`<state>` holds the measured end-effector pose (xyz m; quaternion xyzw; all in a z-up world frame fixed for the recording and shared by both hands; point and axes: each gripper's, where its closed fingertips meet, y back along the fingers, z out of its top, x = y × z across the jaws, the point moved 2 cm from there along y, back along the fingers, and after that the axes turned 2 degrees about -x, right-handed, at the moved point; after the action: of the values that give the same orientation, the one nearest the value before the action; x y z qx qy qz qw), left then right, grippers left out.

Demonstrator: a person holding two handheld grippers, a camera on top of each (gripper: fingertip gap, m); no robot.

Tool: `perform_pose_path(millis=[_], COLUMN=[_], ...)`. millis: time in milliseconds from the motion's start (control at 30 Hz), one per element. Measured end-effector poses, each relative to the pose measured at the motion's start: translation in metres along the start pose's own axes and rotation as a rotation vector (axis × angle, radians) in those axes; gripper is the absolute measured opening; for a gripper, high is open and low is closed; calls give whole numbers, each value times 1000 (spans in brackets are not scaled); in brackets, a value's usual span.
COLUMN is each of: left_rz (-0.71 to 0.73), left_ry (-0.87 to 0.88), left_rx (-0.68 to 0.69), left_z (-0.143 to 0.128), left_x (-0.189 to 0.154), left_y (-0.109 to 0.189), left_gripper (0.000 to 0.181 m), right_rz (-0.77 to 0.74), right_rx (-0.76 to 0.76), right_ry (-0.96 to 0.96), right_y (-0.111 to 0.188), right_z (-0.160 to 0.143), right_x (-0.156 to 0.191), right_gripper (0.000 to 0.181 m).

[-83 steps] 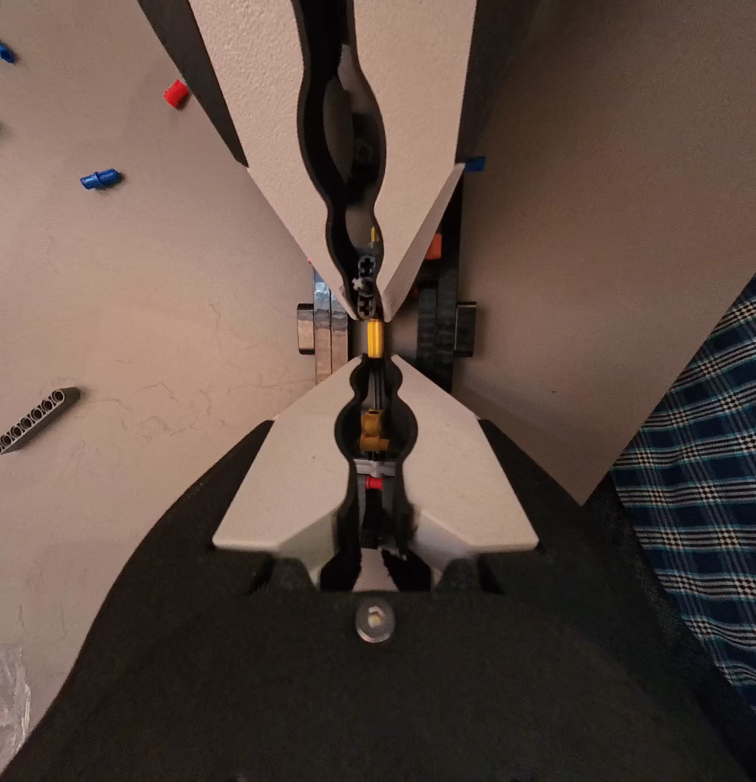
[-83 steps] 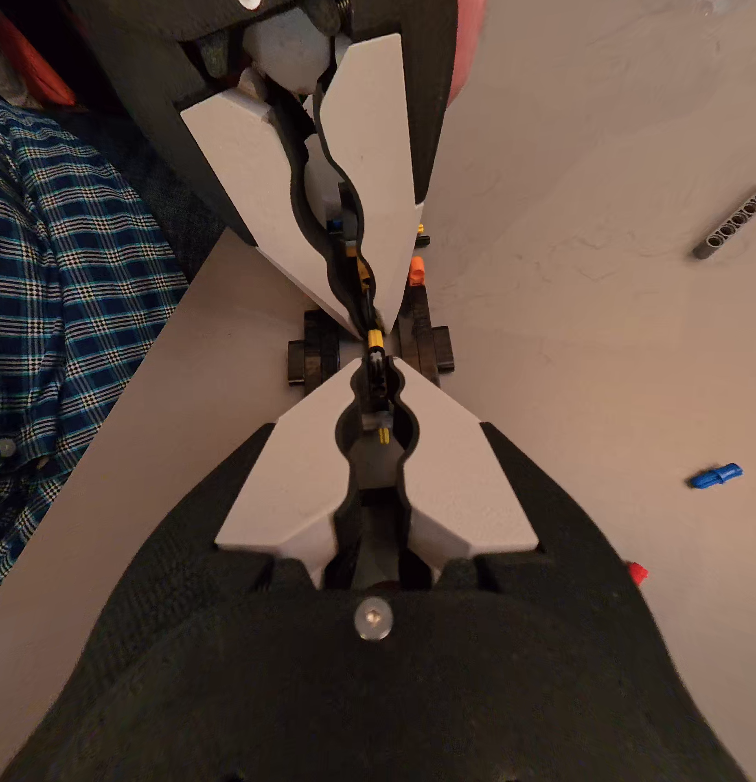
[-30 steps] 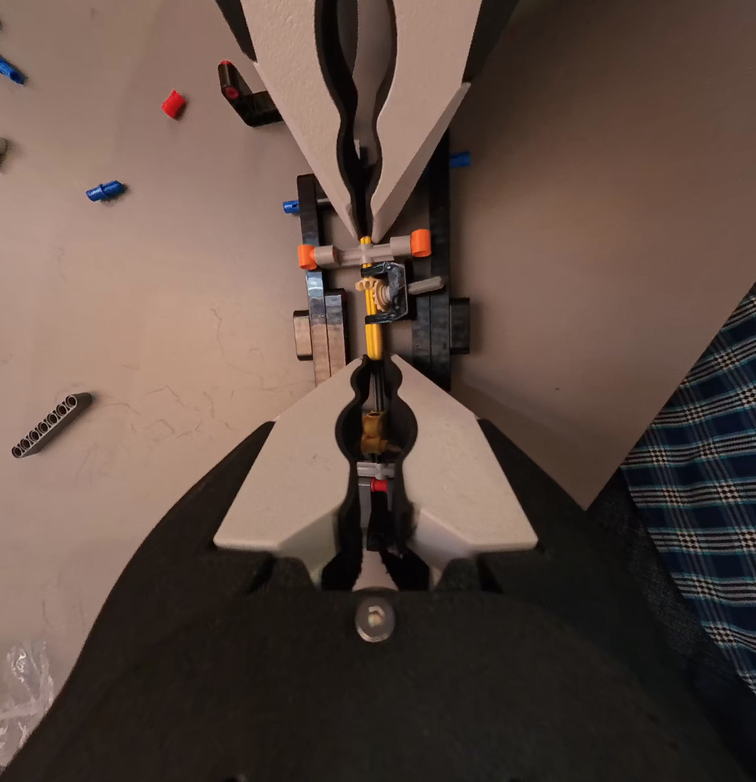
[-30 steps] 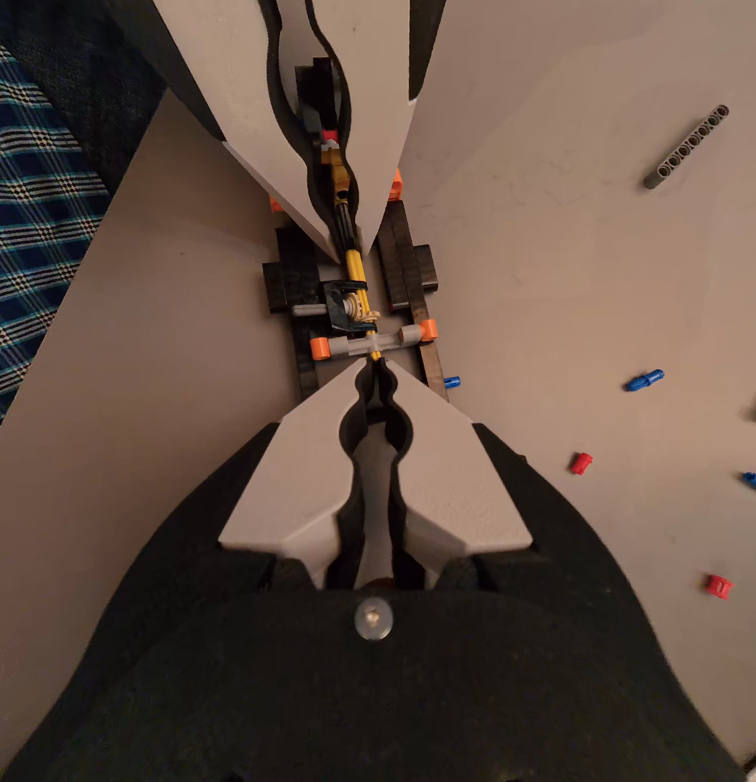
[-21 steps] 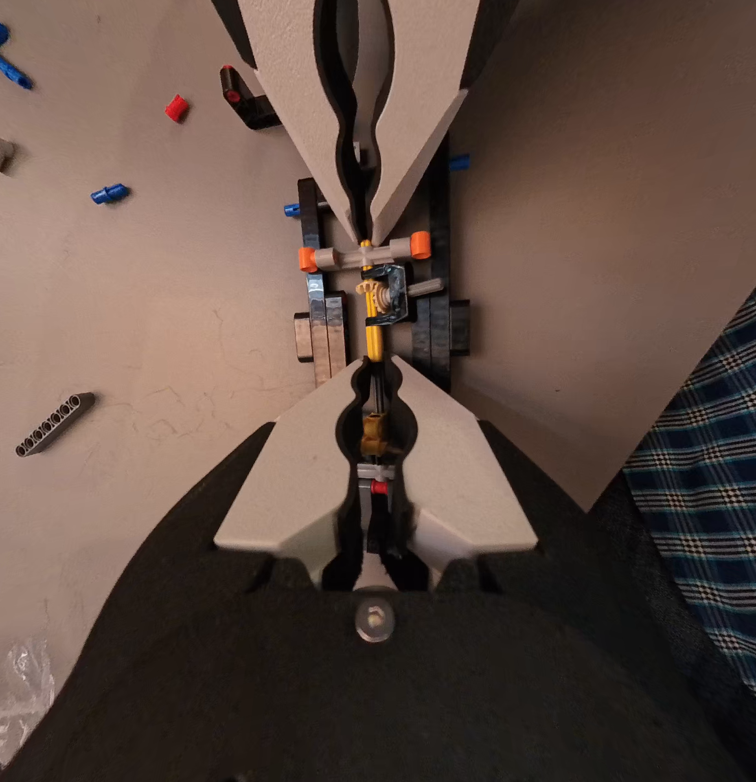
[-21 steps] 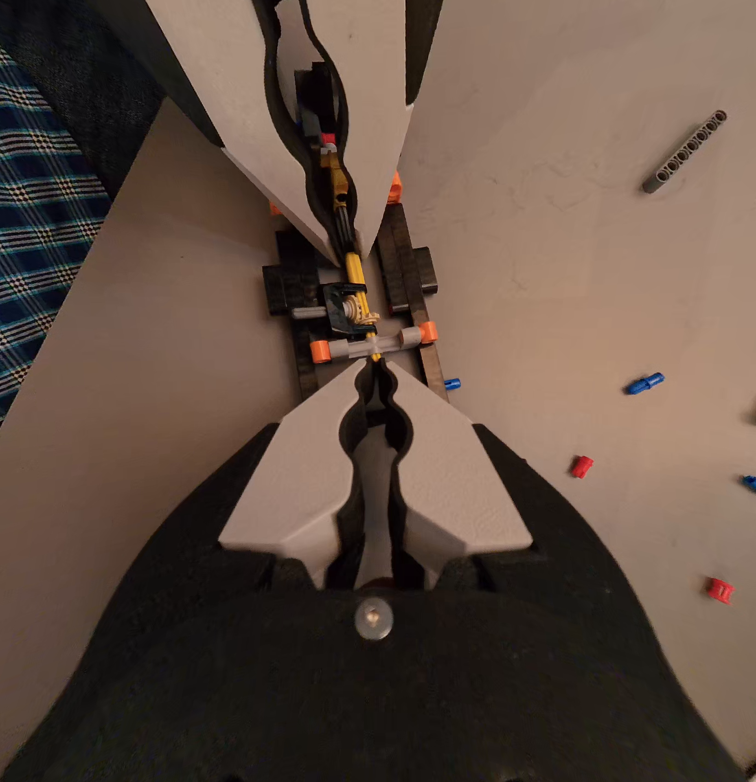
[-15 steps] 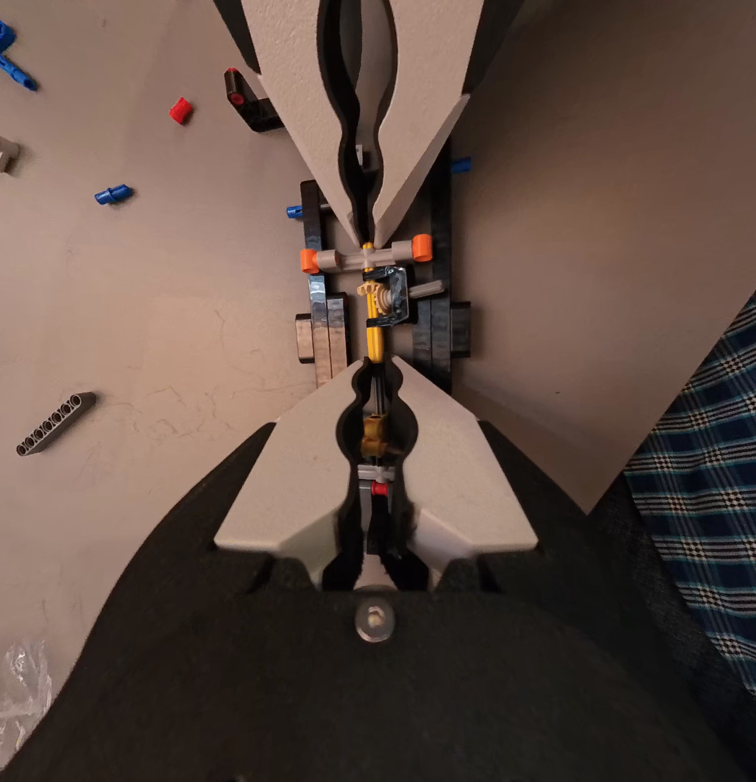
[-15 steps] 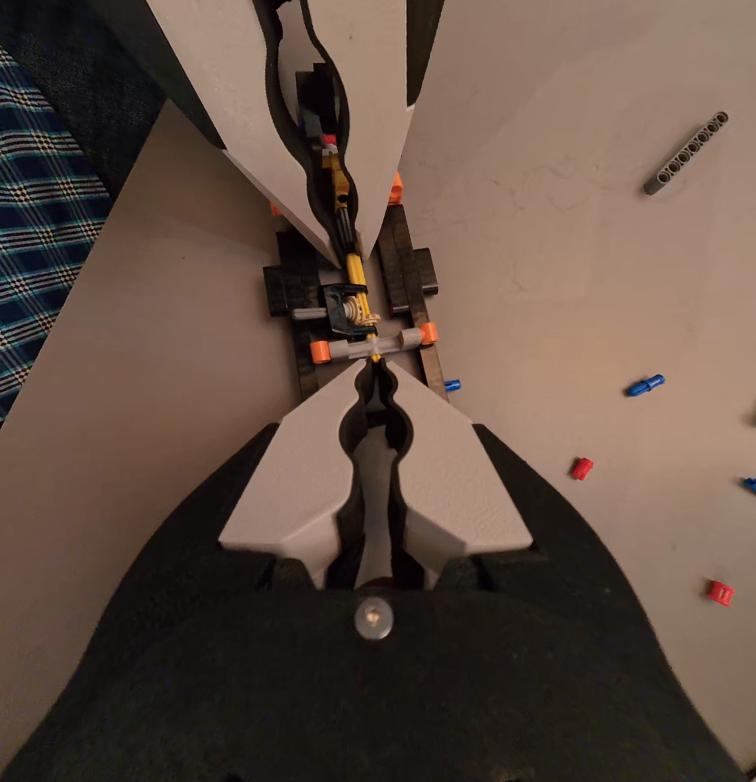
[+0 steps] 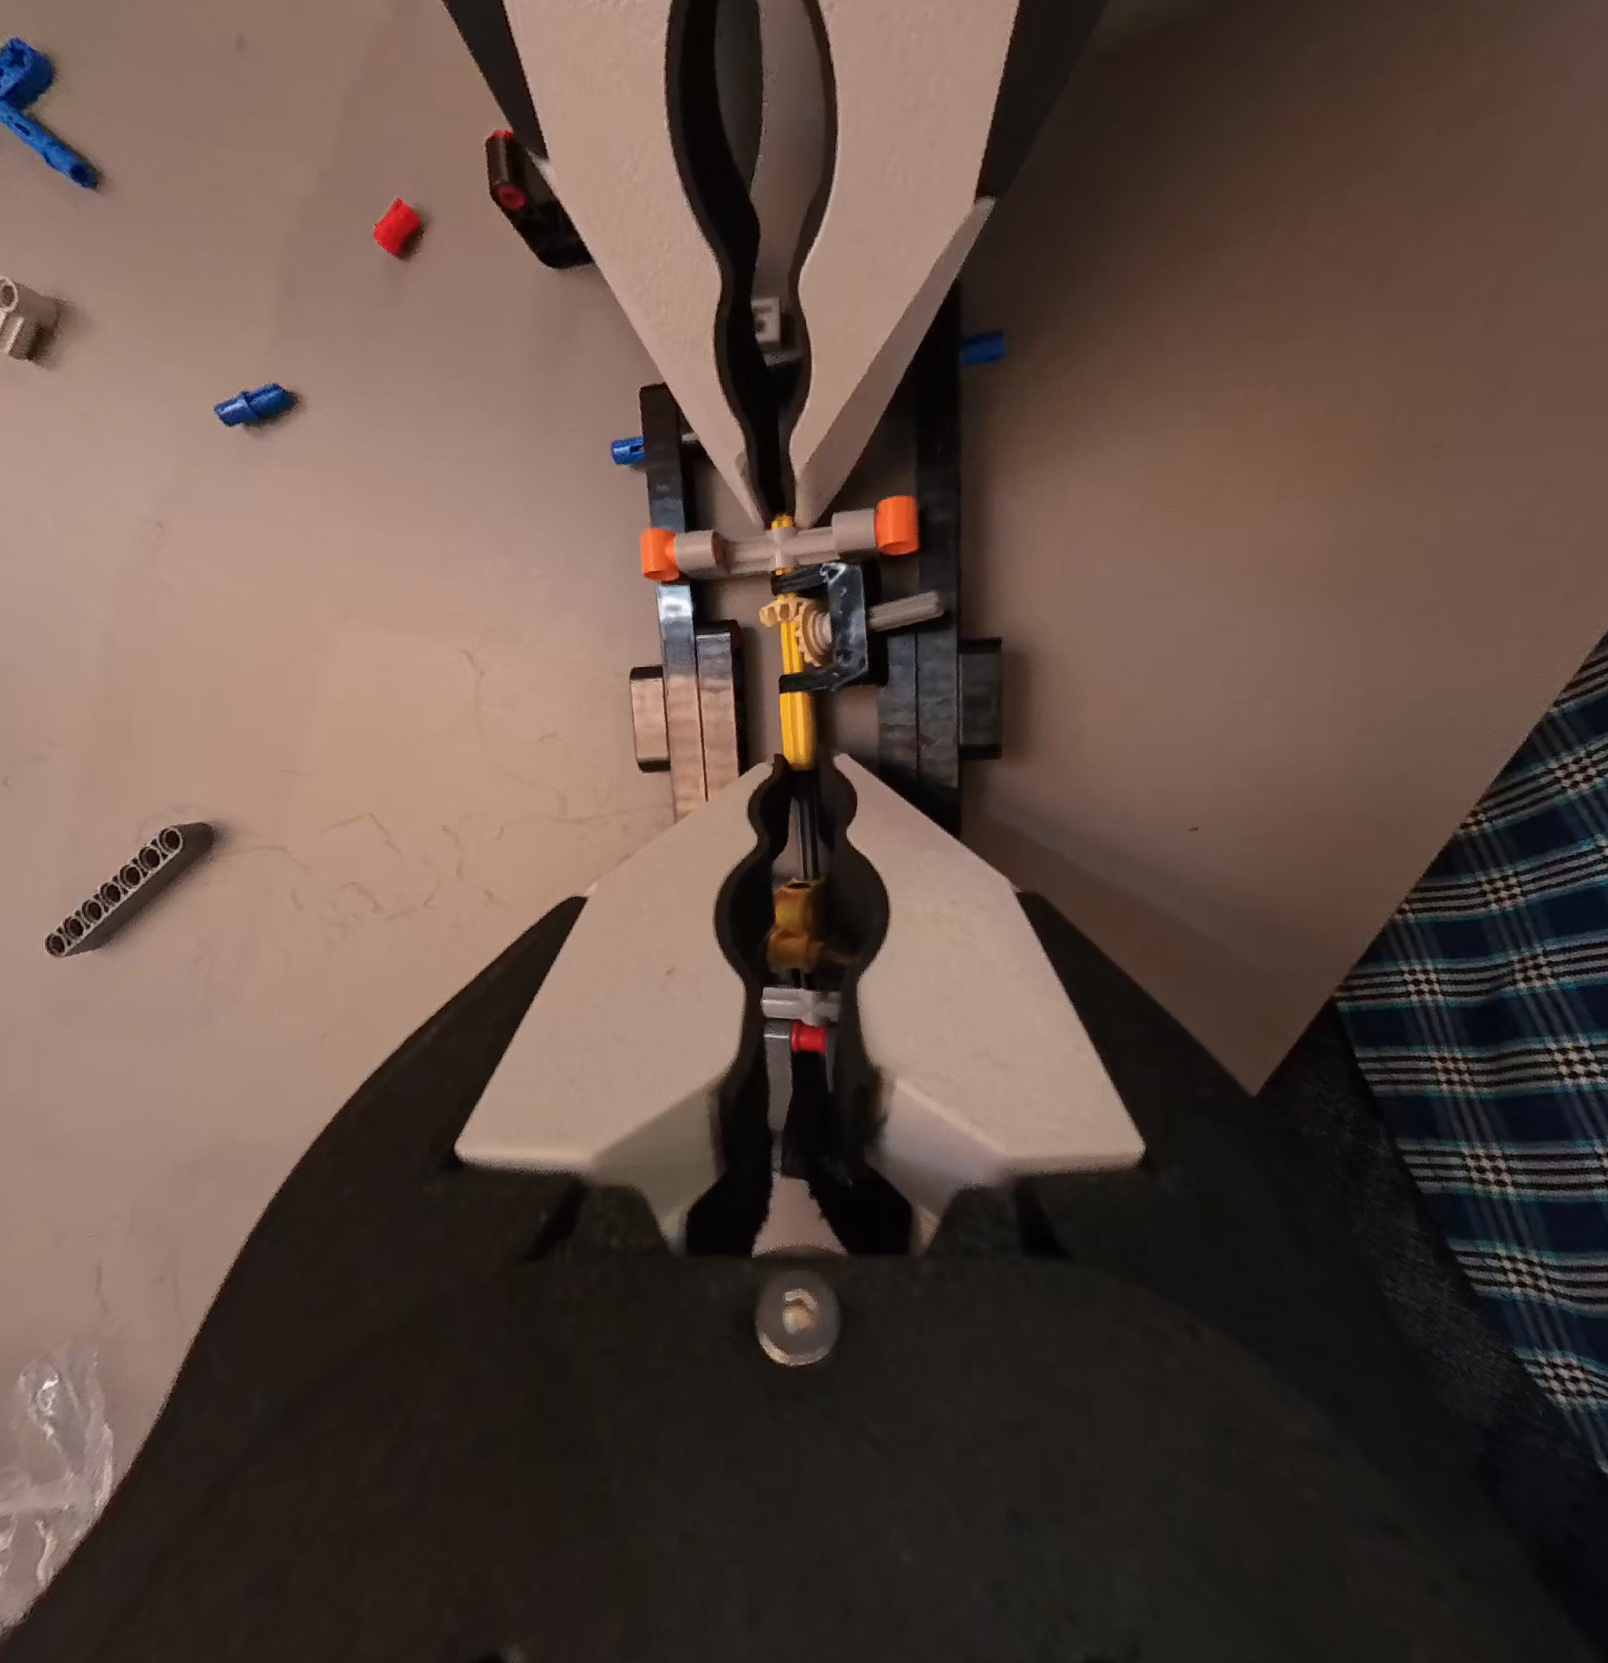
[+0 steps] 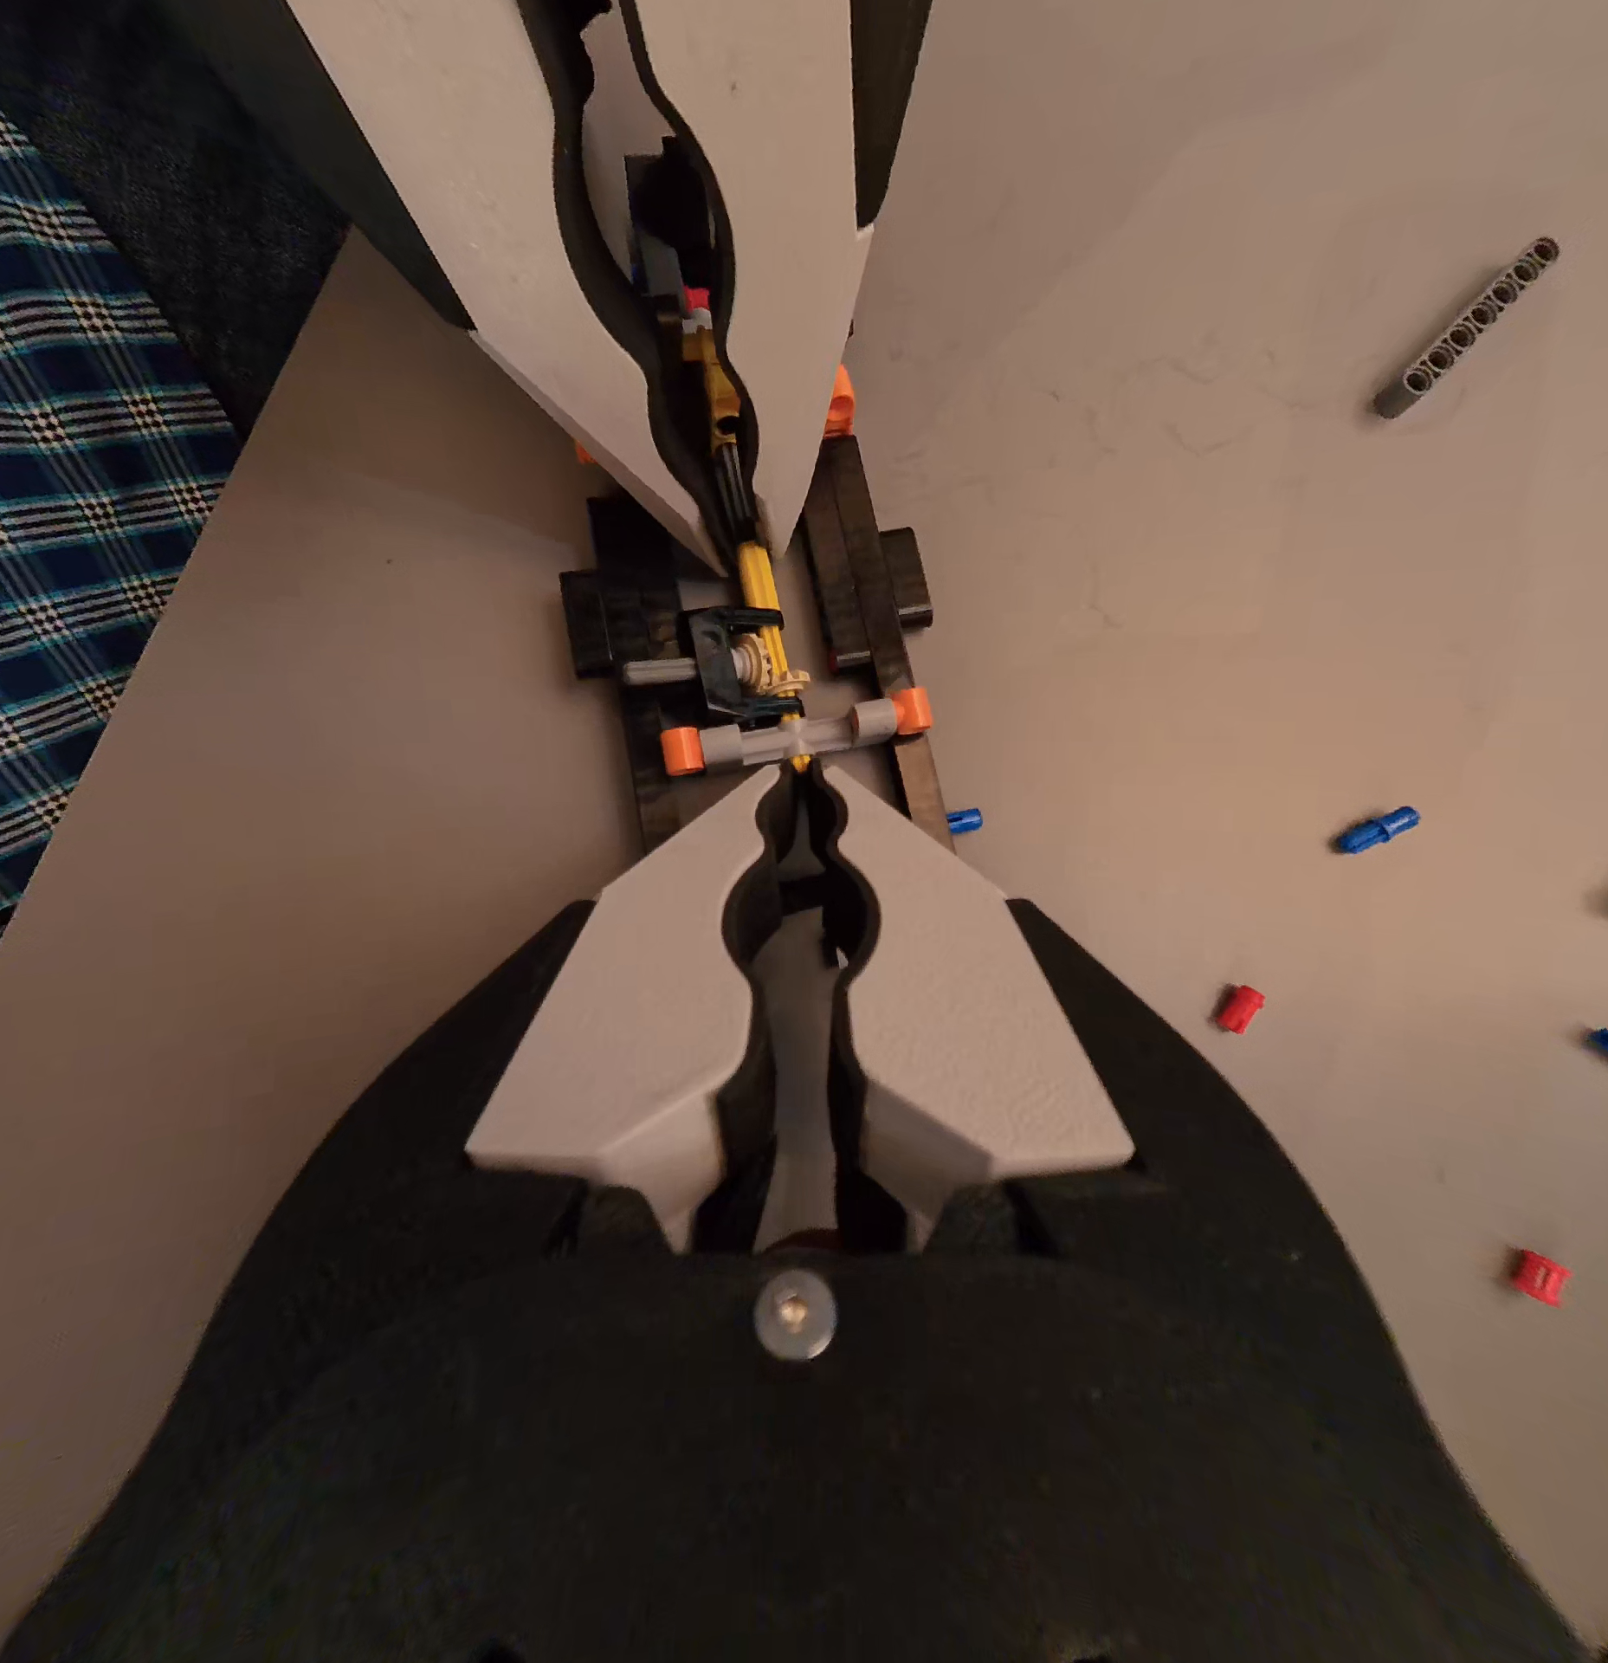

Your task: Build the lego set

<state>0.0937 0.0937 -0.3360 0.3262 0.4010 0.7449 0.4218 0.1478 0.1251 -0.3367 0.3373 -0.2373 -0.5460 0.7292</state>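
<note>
Beige bench (image 9: 332,720), dim warm light. Lego frame (image 9: 926,711) lies flat mid-bench, yellow axle (image 9: 795,711) along its centre. Left tool (image 9: 804,765) closed on axle's near end; right tool (image 10: 800,778) pinched shut at its far tip, beside grey cross-piece (image 10: 791,738). Loose blue pin (image 10: 1376,830), grey beam (image 9: 125,891) well apart.

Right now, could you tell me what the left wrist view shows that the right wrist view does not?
Only the left wrist view shows the blue angled piece, the beige connector, the clear plastic bag and the black piece with a red pin. Only the right wrist view shows a second red bush. Both show the left gripper and right gripper shut on the yellow axle, the grey beam and the checked cloth.
</note>
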Motion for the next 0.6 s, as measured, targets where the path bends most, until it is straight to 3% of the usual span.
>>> perform_pose_path(millis=[233, 600], left_rz=[1, 10], left_ry=[3, -18], left_rx=[-2, 6], left_z=[0, 1], left_x=[0, 0], left_y=[0, -2], left_gripper=[2, 2], right_rz=[-29, -57], right_rx=[98, 59], right_ry=[52, 77], right_y=[4, 1], right_z=[-5, -3], right_x=[-1, -3], right_gripper=[0, 0])
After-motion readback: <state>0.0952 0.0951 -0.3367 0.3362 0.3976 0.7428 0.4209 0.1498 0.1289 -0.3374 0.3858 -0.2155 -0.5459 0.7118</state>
